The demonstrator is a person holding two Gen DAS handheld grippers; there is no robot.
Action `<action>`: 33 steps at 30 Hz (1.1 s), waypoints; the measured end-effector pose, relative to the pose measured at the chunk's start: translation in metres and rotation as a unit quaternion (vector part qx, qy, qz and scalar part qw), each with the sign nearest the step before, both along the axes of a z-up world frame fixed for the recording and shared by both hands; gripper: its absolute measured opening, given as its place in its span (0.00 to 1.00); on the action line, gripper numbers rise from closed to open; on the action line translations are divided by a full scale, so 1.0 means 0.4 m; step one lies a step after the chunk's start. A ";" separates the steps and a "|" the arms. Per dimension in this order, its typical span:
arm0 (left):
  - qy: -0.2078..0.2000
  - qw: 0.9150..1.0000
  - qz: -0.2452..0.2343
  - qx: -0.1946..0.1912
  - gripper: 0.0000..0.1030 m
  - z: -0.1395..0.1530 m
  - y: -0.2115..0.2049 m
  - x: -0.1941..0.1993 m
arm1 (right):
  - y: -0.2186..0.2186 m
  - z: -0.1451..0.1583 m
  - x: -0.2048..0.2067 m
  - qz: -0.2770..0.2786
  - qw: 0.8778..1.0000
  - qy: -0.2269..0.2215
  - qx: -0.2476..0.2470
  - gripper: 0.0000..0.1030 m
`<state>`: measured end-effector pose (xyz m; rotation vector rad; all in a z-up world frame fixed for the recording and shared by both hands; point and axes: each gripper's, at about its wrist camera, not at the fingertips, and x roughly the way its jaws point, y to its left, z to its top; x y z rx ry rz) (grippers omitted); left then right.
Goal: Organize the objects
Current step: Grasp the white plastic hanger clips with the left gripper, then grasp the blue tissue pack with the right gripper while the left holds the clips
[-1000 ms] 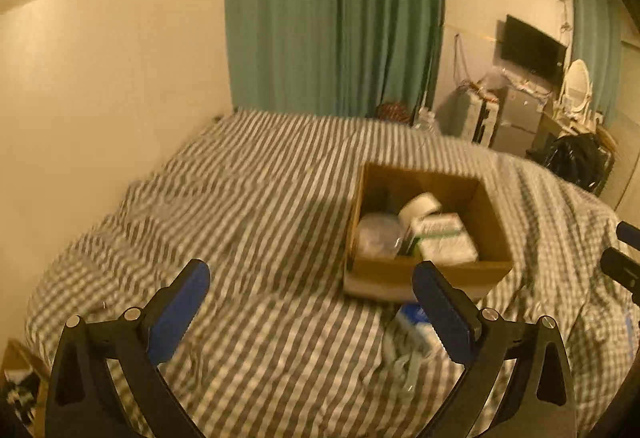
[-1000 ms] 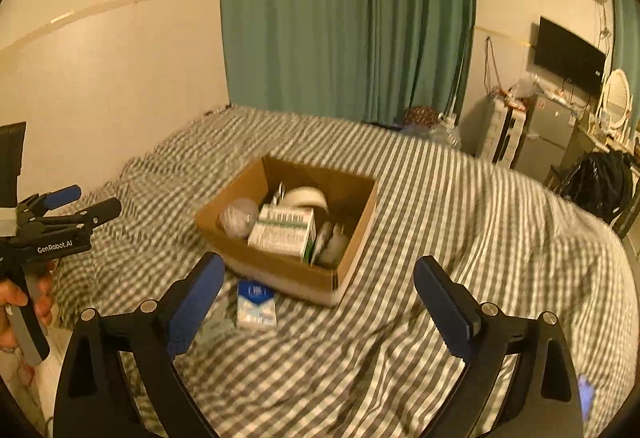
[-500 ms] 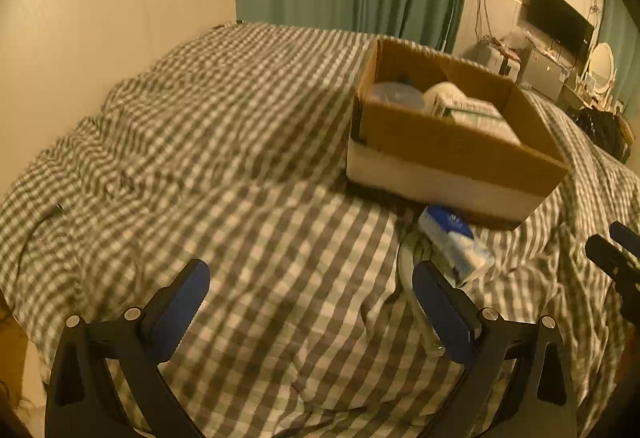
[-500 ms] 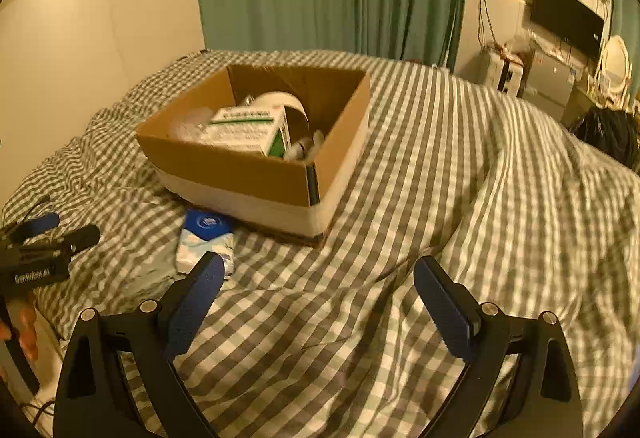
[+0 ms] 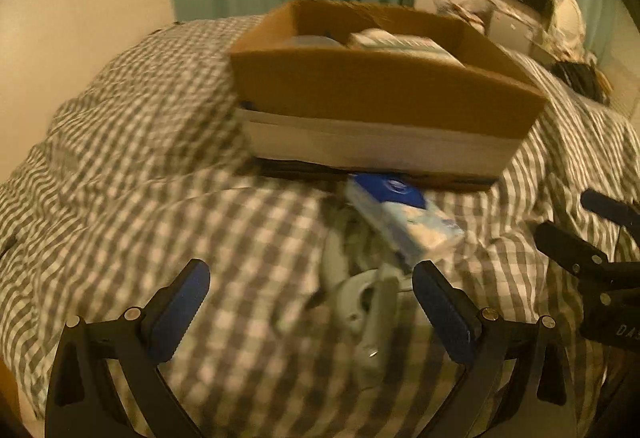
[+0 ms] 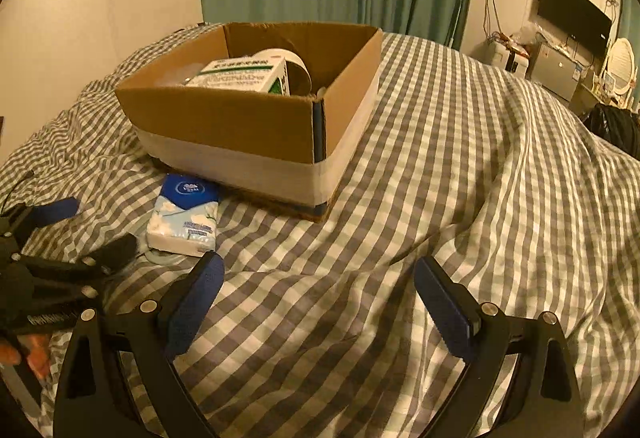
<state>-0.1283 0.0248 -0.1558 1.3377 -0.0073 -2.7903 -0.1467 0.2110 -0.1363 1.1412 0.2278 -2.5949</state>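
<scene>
The checked bedspread [image 6: 460,177] carries the cardboard box [image 6: 240,125] at 11 o'clock, already part filled, so it likely serves as the bin. The tissue pack [image 6: 186,217] lies against its near wall at 9 o'clock. Left gripper [image 5: 310,302] gapes empty above a pale item; right gripper [image 6: 318,294] likewise wide, holding nothing

My left gripper [image 5: 308,300] and right gripper [image 6: 318,290] look alike: black angular frames with triangular cut-outs, silver screws [image 6: 489,308] at the joints, blue pads [image 6: 442,304] lining the fingers. The left one carries white lettering [image 6: 50,318].
</scene>
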 end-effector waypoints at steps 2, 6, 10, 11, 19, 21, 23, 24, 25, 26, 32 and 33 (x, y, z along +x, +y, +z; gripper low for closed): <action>-0.012 1.000 -0.020 -0.007 1.00 -0.023 0.023 -0.025 | 0.005 -0.003 0.000 -0.004 1.000 -0.002 0.000 0.93; -0.030 0.997 -0.064 0.022 0.96 -0.052 0.046 -0.066 | 0.020 -0.012 -0.001 -0.016 1.000 -0.010 -0.001 0.93; -0.033 0.992 -0.116 0.030 0.74 -0.056 0.072 -0.071 | 0.023 -0.020 -0.002 -0.026 0.999 -0.017 0.001 0.93; -0.035 0.991 -0.122 0.039 0.68 -0.053 0.066 -0.067 | 0.023 -0.021 0.000 -0.029 0.999 -0.018 0.002 0.93; -0.052 0.989 -0.106 0.093 0.67 -0.016 -0.038 0.006 | -0.008 0.009 0.052 -0.026 1.000 -0.005 0.003 0.93; -0.050 0.990 -0.092 0.099 0.67 -0.010 -0.083 0.021 | -0.024 0.015 0.058 -0.020 1.000 -0.007 -0.006 0.93; -0.043 0.994 -0.067 0.075 0.67 0.006 -0.129 0.041 | -0.054 0.017 0.059 -0.007 1.000 -0.014 -0.020 0.93; -0.039 0.995 -0.060 0.068 0.67 0.006 -0.145 0.049 | -0.068 0.016 0.057 -0.001 1.000 -0.017 -0.022 0.93; -0.035 0.996 -0.051 0.061 0.67 0.010 -0.160 0.055 | -0.089 0.013 0.054 0.009 1.000 -0.020 -0.021 0.93; -0.030 0.997 -0.042 0.064 0.67 0.017 -0.182 0.059 | -0.112 0.010 0.051 0.020 0.999 -0.020 -0.015 0.93; -0.020 0.997 -0.018 0.071 0.67 0.024 -0.246 0.066 | -0.229 -0.015 0.007 0.059 0.998 -0.031 0.007 0.93; -0.021 0.997 -0.017 0.073 0.67 0.019 -0.259 0.064 | -0.238 -0.021 -0.002 0.061 0.998 -0.033 0.008 0.93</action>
